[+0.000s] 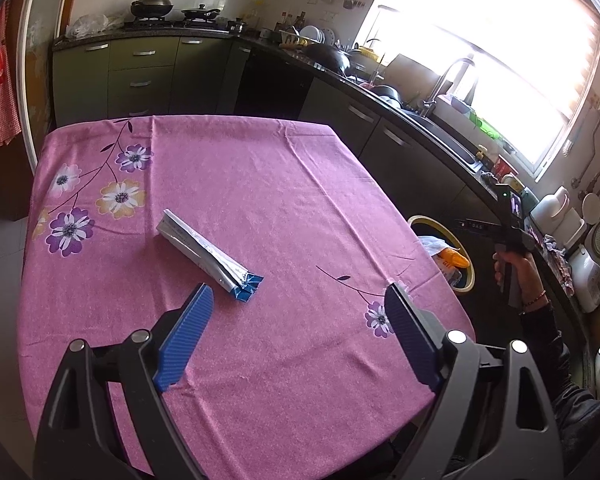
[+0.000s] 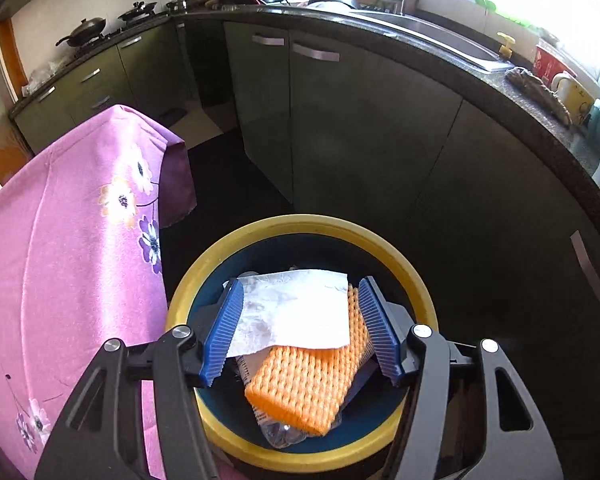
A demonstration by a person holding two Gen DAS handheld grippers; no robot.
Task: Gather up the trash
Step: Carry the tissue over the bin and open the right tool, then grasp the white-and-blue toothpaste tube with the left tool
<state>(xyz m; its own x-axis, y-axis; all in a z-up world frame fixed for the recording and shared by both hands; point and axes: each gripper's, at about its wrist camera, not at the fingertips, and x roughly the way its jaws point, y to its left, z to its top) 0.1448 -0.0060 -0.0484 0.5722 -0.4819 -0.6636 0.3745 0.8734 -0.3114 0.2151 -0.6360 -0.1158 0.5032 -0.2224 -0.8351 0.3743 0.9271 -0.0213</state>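
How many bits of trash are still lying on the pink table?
1: a silver wrapper on the tablecloth, ahead of the open left gripper. The table's near edge is hidden.

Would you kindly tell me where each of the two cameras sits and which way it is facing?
Left wrist: on the left gripper, angled down over the pink tablecloth at a silver wrapper; open blue fingers, plus the person's right hand.
Right wrist: on the right gripper, looking down into the yellow-rimmed bin at white paper and orange foam net.
Shared: tablecloth, bin, kitchen counter.
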